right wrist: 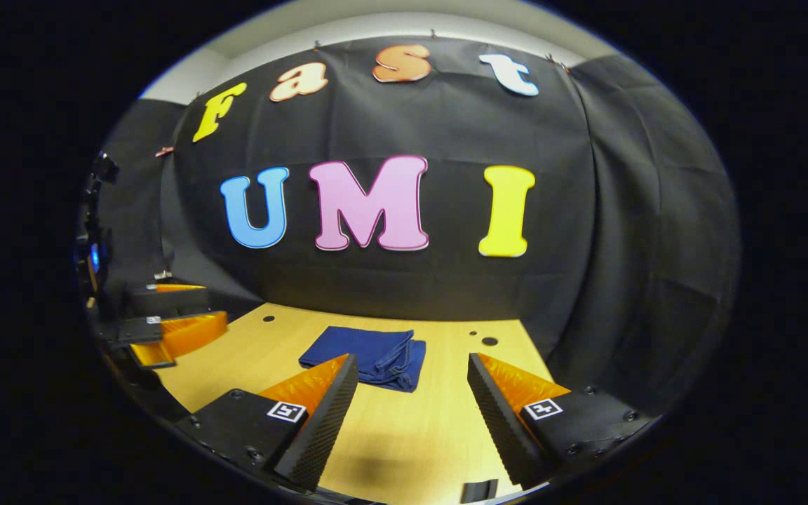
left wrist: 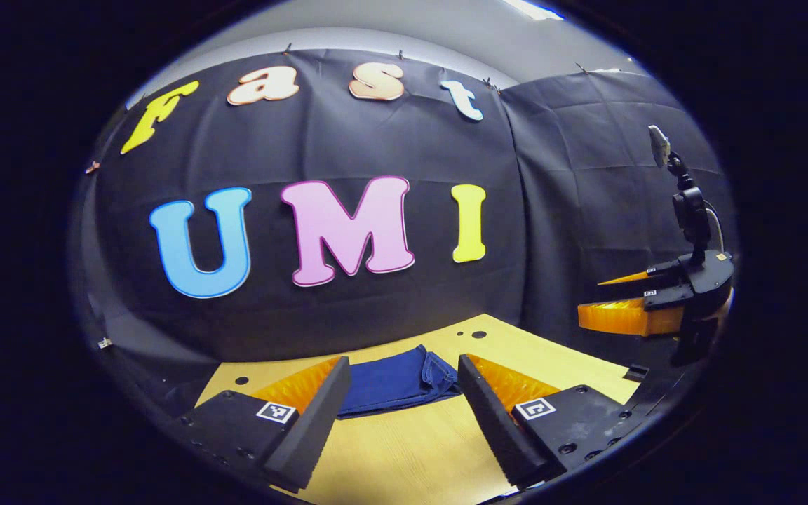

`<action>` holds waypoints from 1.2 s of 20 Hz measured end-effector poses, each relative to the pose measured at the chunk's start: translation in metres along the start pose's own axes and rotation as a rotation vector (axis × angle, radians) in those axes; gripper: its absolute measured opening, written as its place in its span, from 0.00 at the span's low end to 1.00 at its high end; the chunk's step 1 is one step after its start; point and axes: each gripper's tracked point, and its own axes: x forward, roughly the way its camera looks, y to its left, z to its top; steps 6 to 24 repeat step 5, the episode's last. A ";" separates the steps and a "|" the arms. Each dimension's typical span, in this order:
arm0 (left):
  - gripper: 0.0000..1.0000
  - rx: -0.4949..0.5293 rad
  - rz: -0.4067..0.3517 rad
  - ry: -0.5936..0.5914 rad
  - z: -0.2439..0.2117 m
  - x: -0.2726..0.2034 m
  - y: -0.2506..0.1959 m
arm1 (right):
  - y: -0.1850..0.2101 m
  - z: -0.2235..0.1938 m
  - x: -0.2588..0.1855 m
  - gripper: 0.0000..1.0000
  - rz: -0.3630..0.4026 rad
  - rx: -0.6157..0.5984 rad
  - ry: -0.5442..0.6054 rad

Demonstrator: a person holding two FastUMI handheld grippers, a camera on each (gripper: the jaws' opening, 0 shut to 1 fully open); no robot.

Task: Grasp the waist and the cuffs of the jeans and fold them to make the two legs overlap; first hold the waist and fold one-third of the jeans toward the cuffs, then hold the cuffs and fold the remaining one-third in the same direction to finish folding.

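Observation:
The blue jeans [left wrist: 397, 382] lie folded into a compact stack on the wooden table [left wrist: 411, 449], toward its far side. In the right gripper view the same jeans [right wrist: 369, 356] rest flat at the table's middle. My left gripper [left wrist: 404, 410] is raised above the table's near part, open, with nothing between its fingers. My right gripper [right wrist: 411, 414] is likewise open and empty, short of the jeans. The right gripper [left wrist: 628, 301] appears off to the right in the left gripper view, and the left gripper [right wrist: 165, 330] at the left of the right gripper view.
The wooden table [right wrist: 404, 435] has a few small holes near its far edge. The black cloth wall closes the back and both sides close behind the table. A camera mount on a black stalk [left wrist: 688, 203] rises from the other gripper at the right.

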 end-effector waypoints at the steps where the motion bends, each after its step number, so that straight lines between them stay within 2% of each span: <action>1: 0.98 -0.012 0.031 -0.020 0.005 -0.023 0.003 | 0.003 0.009 -0.012 0.96 -0.016 -0.036 -0.035; 3: 0.98 -0.052 0.062 -0.054 0.010 -0.053 0.003 | 0.021 0.029 -0.039 0.96 -0.026 -0.056 -0.099; 5: 0.98 -0.089 0.069 -0.071 0.018 -0.071 0.002 | 0.045 0.038 -0.063 0.96 0.004 -0.032 -0.120; 24: 0.98 -0.089 0.069 -0.071 0.018 -0.071 0.002 | 0.045 0.038 -0.063 0.96 0.004 -0.032 -0.120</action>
